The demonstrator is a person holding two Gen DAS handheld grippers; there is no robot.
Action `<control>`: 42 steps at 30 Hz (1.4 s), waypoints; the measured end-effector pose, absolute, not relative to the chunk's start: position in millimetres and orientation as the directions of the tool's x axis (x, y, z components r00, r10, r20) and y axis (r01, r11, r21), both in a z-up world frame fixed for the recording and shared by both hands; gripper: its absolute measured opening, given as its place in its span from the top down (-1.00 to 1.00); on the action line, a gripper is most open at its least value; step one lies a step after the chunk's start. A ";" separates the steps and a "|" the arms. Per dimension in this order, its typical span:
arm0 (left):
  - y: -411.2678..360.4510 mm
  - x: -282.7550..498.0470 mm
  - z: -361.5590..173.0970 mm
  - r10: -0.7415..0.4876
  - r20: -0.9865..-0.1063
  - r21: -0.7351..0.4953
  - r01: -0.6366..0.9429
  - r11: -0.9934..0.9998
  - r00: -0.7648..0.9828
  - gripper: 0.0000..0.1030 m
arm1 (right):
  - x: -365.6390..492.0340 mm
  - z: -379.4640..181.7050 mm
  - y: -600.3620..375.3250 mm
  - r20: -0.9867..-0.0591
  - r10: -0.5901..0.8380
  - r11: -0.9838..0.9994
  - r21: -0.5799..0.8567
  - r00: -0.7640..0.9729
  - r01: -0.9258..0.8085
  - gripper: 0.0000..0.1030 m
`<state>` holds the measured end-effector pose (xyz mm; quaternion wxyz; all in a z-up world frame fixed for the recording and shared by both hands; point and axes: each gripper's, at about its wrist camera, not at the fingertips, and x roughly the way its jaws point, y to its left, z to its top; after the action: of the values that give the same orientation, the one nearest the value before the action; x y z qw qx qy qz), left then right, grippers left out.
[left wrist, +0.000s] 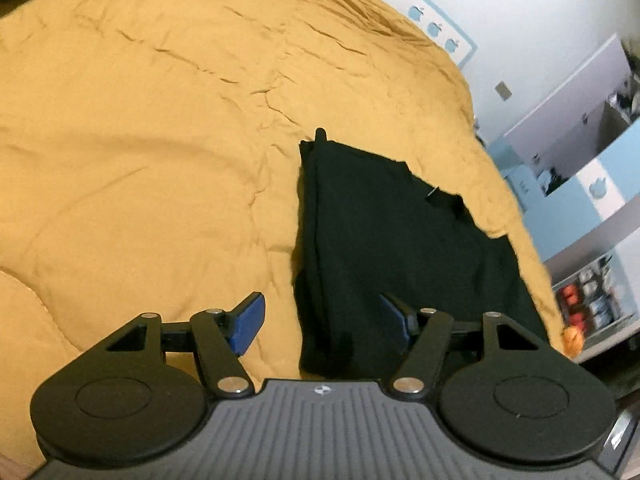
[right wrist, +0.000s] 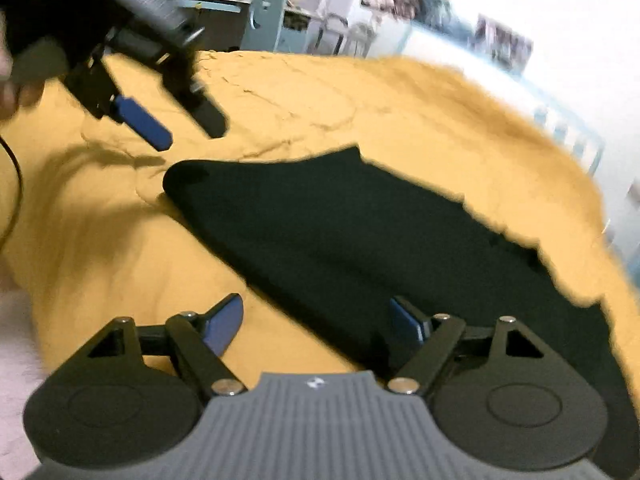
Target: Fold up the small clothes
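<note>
A black garment (left wrist: 392,240) lies folded lengthwise on a mustard-yellow bedspread (left wrist: 140,140). My left gripper (left wrist: 322,318) is open and empty above the garment's near left edge. In the right wrist view the same garment (right wrist: 360,232) runs diagonally across the bedspread (right wrist: 100,240). My right gripper (right wrist: 318,320) is open and empty over the garment's near edge. The left gripper (right wrist: 190,132) also shows there at upper left, open, held above the bedspread just beyond the garment's far end.
A white wall with blue apple decals (left wrist: 434,28) and light-blue shelving (left wrist: 592,184) stand past the bed's right side. A blue chair and cluttered desk (right wrist: 264,16) lie beyond the far edge. A dark cable (right wrist: 14,184) hangs at the left.
</note>
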<state>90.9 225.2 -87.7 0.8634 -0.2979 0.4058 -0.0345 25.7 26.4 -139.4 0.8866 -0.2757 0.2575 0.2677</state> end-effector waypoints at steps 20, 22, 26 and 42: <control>273.1 248.0 -157.2 -0.546 -0.628 -0.728 -0.170 0.665 0.555 -0.45 | 41.4 -164.3 128.3 -0.491 0.314 0.592 -0.568 0.812 -0.572 -0.31; 275.2 268.4 -166.0 -0.570 -0.615 -0.747 -0.171 0.642 0.545 -0.45 | 45.5 -165.3 130.2 -0.496 0.317 0.598 -0.557 0.808 -0.576 -0.31; 275.2 305.7 -182.3 -0.620 -0.568 -0.795 -0.164 0.585 0.542 -0.45 | 46.1 -166.2 128.9 -0.498 0.321 0.621 -0.531 0.806 -0.576 -0.31; 269.9 346.7 -220.1 -0.690 -0.512 -0.851 -0.194 0.488 0.512 0.28 | 41.5 -169.1 128.3 -0.522 0.378 0.591 -0.500 0.765 -0.633 0.49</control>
<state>346.7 269.9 -220.1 0.7273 -0.4766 0.4635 -0.1705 41.5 128.3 -169.1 0.8729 -0.3472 0.1839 0.2895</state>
